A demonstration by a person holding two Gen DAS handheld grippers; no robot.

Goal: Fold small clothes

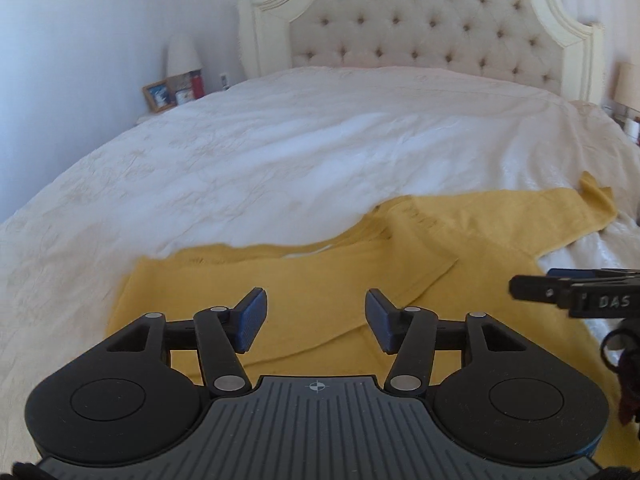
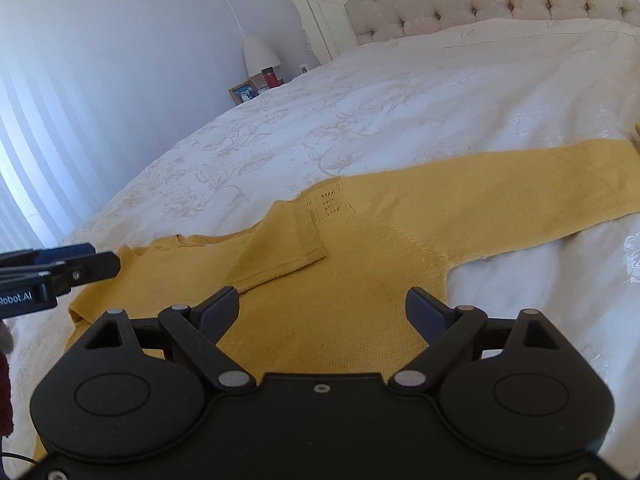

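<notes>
A yellow knit sweater [image 1: 320,280] lies flat on the white bedspread [image 1: 280,152]. One sleeve is folded across its body; the other sleeve [image 2: 500,192] stretches out to the right. My left gripper [image 1: 316,320] is open and empty, hovering over the sweater's body. My right gripper [image 2: 322,316] is open and empty above the sweater [image 2: 340,300] near the armpit. The right gripper also shows at the right edge of the left wrist view [image 1: 560,292]. The left gripper also shows at the left edge of the right wrist view [image 2: 60,268].
A tufted cream headboard [image 1: 420,20] stands at the far end of the bed. A nightstand at the left holds a lamp [image 1: 183,54] and a picture frame [image 1: 158,95]. Another lamp [image 1: 628,84] stands at the right.
</notes>
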